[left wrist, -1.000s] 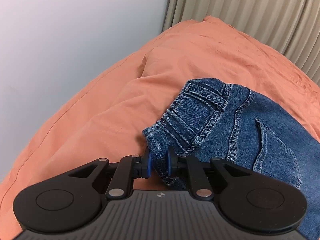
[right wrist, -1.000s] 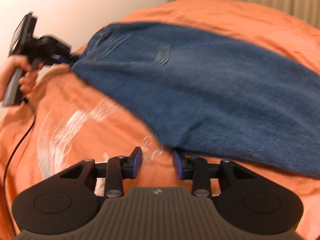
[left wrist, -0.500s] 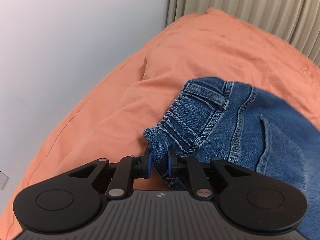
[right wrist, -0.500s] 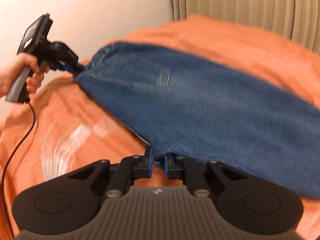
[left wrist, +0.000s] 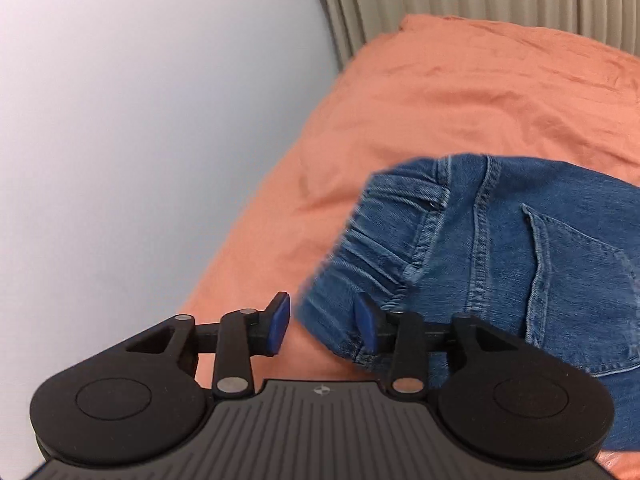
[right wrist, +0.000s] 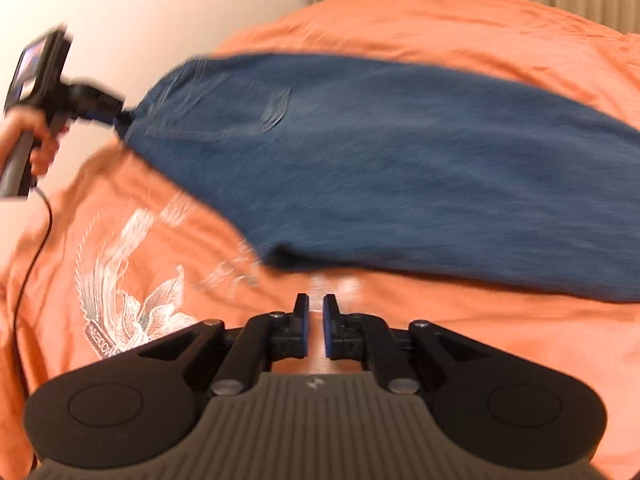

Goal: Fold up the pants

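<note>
While my left gripper (left wrist: pixel 322 326) opens off the waistband and my right gripper (right wrist: pixel 316 330) parts slightly, empty, the jeans (right wrist: pixel 400 160) lie lengthwise on the orange bedspread (right wrist: pixel 460 28); cross-folds remain, I judge.

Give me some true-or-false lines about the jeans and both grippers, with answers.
1. The jeans lie on an orange bedcover. True.
2. The right gripper grips the jeans. False: nothing is between its opening jaws, and the jeans lie beyond them.
3. A back pocket shows on the jeans. True.
4. The left gripper is clamped on the waistband. False: its jaws are opening; denim sits between them, but one pad is clear of it.
</note>
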Demonstrator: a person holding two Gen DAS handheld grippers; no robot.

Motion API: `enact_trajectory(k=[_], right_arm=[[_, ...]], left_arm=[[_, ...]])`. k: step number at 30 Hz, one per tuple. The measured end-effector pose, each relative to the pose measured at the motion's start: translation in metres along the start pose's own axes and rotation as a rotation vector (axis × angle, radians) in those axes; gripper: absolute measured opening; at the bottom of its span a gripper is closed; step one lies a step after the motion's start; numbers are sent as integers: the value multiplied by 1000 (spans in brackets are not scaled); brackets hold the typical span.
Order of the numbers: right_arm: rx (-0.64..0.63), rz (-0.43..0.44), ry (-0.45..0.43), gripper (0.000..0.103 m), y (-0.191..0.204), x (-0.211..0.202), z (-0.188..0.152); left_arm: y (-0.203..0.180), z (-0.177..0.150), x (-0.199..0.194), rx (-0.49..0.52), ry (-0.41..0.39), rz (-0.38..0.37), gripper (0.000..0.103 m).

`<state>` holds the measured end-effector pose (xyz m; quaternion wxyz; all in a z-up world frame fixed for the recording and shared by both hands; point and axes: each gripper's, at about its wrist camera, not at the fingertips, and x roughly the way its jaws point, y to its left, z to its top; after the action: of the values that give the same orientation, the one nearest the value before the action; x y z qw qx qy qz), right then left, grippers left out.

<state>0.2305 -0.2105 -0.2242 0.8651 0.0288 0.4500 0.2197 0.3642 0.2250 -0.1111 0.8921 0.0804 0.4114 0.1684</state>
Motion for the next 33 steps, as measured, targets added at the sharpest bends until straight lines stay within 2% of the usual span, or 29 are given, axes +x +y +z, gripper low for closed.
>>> enact_trajectory(k=[2,3,5,8,11,15,21,26,30,33], right_arm=[[23,-28,-32,21,-23,-23,3],[37,-44,-47,26,-37,-36,2],[79,-88,-66,28,-70,-58,4],[148,-170,-97,29,-126,-93,0],[209,-269,-100,29,-184,-120,-3],[287,-370,-96,30,-257,-147,2],[239,-480,-93,36,-341,-161,32],[256,-527,-133,38,-411,-157,57],[292,-566,-130,39,-464,-140,75],[332,-556,-106,39,-497,-124,76]], left_arm=[[2,3,-14,4,-36,42,53],[3,5,-20,0,-45,45,53],[1,9,-33,-6,-53,28,53],[-14,21,-52,-1,-64,-42,53],[-36,33,-65,18,-69,-160,53],[-79,48,-71,93,-76,-263,53],[-157,64,-69,213,-100,-348,53],[-212,81,-37,262,-83,-370,53],[-237,85,-19,425,-99,-417,53],[-245,88,-5,546,-68,-430,59]])
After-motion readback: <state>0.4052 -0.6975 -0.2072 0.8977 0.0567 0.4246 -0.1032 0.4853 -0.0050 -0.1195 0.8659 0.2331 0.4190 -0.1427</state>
